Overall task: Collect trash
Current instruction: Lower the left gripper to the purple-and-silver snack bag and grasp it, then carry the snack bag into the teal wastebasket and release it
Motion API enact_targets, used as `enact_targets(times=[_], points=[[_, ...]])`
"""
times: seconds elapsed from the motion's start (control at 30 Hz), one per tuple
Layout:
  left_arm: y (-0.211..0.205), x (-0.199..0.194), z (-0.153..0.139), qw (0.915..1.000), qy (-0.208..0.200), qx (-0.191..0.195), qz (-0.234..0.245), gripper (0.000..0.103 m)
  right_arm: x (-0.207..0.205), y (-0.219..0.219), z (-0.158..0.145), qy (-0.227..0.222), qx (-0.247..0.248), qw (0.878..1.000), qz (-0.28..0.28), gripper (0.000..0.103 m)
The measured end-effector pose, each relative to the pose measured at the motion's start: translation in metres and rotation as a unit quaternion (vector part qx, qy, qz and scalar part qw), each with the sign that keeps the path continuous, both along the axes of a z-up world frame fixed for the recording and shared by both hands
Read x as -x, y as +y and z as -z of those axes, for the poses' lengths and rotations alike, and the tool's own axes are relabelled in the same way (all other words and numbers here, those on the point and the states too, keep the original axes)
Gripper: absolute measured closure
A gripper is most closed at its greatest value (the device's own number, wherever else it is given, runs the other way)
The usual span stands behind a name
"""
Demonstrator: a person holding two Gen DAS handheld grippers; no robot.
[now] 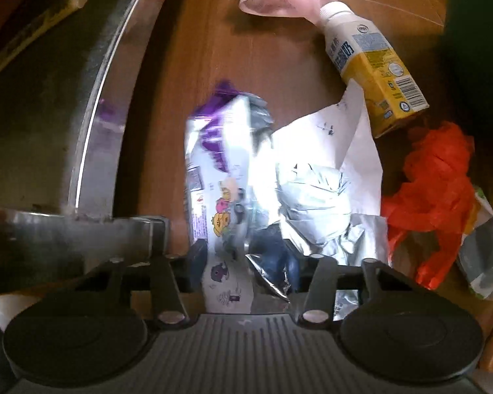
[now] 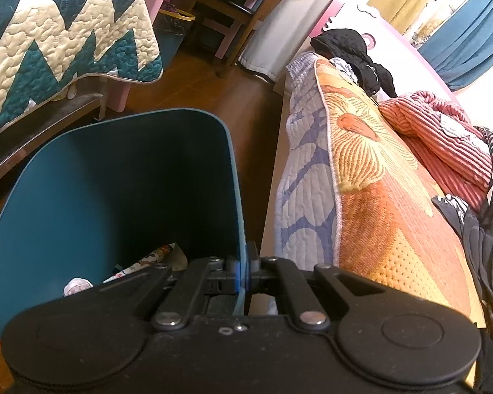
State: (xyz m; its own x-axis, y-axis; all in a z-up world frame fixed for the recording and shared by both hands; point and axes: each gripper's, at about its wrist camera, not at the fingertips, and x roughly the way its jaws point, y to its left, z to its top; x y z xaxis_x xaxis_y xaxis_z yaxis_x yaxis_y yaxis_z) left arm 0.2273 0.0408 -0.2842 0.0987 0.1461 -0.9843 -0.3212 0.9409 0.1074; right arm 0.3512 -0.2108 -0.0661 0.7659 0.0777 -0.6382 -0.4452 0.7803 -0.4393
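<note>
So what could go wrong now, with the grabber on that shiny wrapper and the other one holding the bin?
1. The left gripper straddles both the purple-and-white wrapper and crumpled silver foil; one might slip free when lifted.
2. The white paper lies against the foil and could drag along, then drop.
3. The right gripper pinches only the thin rim of the teal bin, which looks tipped; it might slide out and spill.

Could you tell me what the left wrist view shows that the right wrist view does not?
Only the left wrist view shows the left claw over floor litter: a purple-and-white wrapper between its fingers, crumpled foil, a yellow drink carton and a red plastic bag. Only the right wrist view shows the right claw shut on the rim of a teal bin beside a bed. Both show brown wooden floor.
</note>
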Motion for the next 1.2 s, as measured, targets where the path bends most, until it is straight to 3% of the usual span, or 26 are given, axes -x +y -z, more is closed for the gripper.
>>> enact_targets(times=[0.07,0.1,0.13,0.37,0.6,0.73,0.93,1.07,1.2], points=[[0.001,0.003,-0.002,1.0000,-0.003,-0.004,-0.002,0.075,0.001,0.000,0.000,0.000,0.000,1.000,0.001,0.099],[0.002,0.004,-0.004,1.0000,-0.006,-0.003,-0.005,0.085,0.001,0.000,0.000,0.000,0.000,1.000,0.001,0.099],[0.003,0.006,-0.007,0.9999,-0.010,0.002,-0.008,0.086,0.001,0.000,0.000,0.000,0.000,1.000,0.001,0.099],[0.004,0.023,-0.036,0.9994,-0.023,0.024,-0.013,0.087,0.000,0.000,-0.001,0.001,-0.001,1.000,0.000,0.099],[-0.016,0.044,-0.092,0.9957,-0.051,0.069,0.035,0.087,0.001,0.001,-0.001,0.001,-0.003,1.000,-0.002,0.099],[-0.035,0.054,-0.139,0.9877,-0.086,0.108,0.073,0.087,0.003,0.003,-0.001,0.002,-0.003,1.000,-0.005,0.099],[-0.048,0.045,-0.219,0.9684,-0.179,0.142,0.101,0.087,0.010,0.012,-0.001,-0.003,0.009,1.000,-0.022,0.099],[-0.048,0.023,-0.252,0.9589,-0.215,0.157,0.099,0.087,0.013,0.019,-0.002,-0.004,0.014,0.999,-0.029,0.099],[-0.058,-0.009,-0.264,0.9539,-0.233,0.163,0.098,0.087,0.015,0.021,-0.002,-0.005,0.017,0.999,-0.035,0.099]])
